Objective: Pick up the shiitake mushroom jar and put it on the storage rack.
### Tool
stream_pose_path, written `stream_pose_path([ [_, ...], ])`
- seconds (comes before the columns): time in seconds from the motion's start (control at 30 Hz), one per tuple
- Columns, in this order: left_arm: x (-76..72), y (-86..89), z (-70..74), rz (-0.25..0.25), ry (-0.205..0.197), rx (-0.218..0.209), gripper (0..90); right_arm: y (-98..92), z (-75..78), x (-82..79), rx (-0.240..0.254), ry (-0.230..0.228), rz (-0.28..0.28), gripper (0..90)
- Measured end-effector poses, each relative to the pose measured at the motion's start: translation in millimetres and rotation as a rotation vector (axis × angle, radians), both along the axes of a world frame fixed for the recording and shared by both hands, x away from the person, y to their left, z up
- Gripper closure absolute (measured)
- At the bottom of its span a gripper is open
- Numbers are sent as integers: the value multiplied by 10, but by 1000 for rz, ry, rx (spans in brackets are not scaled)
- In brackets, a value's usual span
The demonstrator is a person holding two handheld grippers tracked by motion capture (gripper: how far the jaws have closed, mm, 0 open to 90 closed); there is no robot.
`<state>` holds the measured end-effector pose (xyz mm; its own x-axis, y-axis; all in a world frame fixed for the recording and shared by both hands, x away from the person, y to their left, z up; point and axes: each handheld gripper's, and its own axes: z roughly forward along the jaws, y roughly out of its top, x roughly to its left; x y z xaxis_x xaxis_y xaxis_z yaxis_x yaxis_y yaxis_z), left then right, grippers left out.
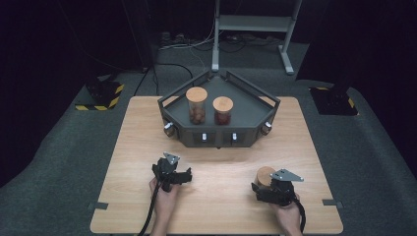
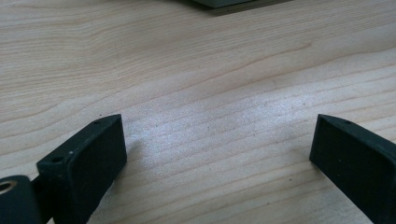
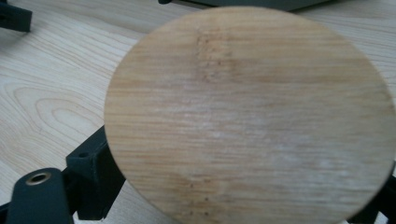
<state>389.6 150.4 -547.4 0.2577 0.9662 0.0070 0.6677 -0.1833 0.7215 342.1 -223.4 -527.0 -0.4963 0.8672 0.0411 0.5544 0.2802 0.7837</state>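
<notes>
Right claw (image 1: 268, 189) half-closed around the jar (image 1: 265, 175), contact unclear; left claw (image 1: 183, 178) wide open, empty. Off-centre squeeze could tip the jar on the bench (image 1: 221, 162).

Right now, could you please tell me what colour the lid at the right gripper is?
Light tan wood grain; the lid shows best in the right gripper view.

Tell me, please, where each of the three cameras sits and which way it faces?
High view: above the person's side, looking forward and down on the table; forearms, left gripper, right gripper show.
Left gripper view: rides the left gripper, facing bare wood between its open jaws.
Right gripper view: rides the right gripper, looking down on the jar's wooden lid.
Shared: that lid appears in the high view too.
</notes>
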Motion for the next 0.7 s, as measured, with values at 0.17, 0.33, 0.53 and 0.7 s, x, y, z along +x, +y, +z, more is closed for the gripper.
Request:
stream_pose_path([
  [0.17, 0, 0, 0, 0, 0, 0, 38, 23, -15, -23, -21, -18, -7, 170],
  [0.33, 0, 0, 0, 0, 0, 0, 38, 2, -22, -53, -29, -39, -22, 240],
  [0.53, 0, 0, 0, 0, 0, 0, 39, 3, -33, -64, -34, -49, -31, 250],
  [0.7, 0, 0, 0, 0, 0, 0, 39, -4, -47, -74, -28, -61, -29, 252],
])
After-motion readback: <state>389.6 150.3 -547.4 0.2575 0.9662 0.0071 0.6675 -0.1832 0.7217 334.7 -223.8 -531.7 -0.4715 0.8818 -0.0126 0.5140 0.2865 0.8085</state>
